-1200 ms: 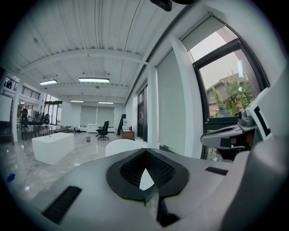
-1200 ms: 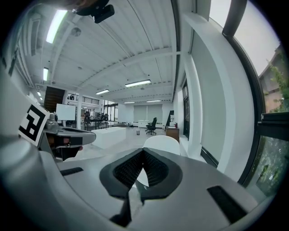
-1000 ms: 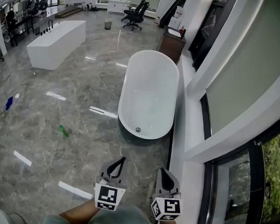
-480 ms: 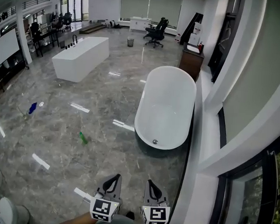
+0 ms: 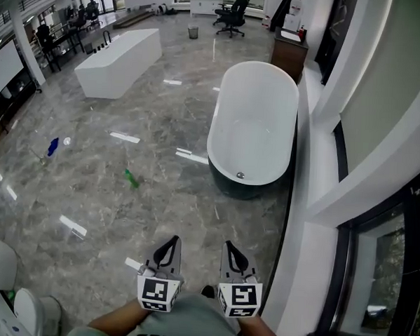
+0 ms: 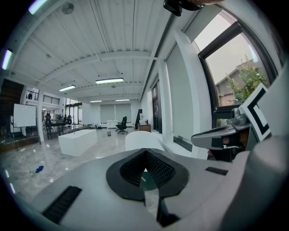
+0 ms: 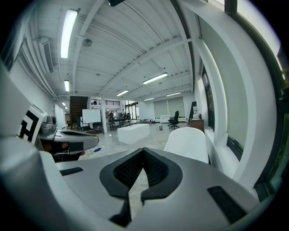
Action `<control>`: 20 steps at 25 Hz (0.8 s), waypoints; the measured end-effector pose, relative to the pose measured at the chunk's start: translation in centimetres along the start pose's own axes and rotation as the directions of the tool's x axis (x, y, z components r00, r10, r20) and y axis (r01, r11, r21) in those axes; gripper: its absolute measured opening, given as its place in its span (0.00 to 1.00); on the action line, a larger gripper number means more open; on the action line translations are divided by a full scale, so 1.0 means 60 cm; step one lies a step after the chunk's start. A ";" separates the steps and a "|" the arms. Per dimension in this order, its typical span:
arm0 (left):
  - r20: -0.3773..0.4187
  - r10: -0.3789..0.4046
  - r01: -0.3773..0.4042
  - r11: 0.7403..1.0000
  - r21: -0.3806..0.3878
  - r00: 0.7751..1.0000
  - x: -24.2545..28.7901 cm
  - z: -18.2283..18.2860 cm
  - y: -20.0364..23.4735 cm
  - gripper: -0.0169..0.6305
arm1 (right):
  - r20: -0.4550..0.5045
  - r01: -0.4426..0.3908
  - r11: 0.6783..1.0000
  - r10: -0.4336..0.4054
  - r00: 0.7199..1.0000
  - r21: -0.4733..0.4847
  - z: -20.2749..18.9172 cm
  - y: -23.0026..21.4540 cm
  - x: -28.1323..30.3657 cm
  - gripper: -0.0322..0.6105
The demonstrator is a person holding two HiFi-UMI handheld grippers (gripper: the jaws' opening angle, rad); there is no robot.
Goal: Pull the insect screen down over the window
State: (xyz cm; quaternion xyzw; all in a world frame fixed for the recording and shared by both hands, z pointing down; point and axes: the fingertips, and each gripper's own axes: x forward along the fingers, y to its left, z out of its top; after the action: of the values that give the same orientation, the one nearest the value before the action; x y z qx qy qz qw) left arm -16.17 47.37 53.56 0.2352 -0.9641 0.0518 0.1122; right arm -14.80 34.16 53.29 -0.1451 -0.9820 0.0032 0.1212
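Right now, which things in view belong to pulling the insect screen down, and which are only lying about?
For the job: window; left gripper and right gripper, both shut, empty. The screen itself I cannot make out.

Lying about: oval bathtub, green bottle, blue object, white block, office chair.

Tub [image 5: 254,124] ahead on the floor [image 5: 92,143], with the ledge [image 5: 310,204] alongside on its right. Window [image 5: 376,278] right of ledge. Cabinet [image 5: 288,52] behind tub, long block [image 5: 120,52] far left.
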 end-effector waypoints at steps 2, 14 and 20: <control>-0.001 0.012 -0.012 1.000 -0.005 1.000 -0.003 -0.002 0.025 0.05 | 0.006 0.012 1.000 -0.013 1.000 0.013 0.008 0.010 0.006 0.06; 0.002 0.007 -0.007 0.995 -0.095 1.000 -0.037 -0.016 0.150 0.05 | -0.027 0.044 0.999 -0.043 0.999 0.023 0.017 0.132 0.044 0.05; 0.006 -0.001 0.002 0.991 -0.135 1.000 -0.058 -0.026 0.188 0.05 | -0.031 0.017 1.000 -0.018 0.999 -0.018 0.025 0.188 0.065 0.05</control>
State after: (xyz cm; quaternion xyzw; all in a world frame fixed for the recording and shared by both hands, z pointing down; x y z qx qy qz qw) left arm -18.09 59.12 53.68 0.2278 -0.9655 -0.0143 0.1250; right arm -15.59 46.12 52.26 -0.1376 -0.9812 -0.0086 0.1353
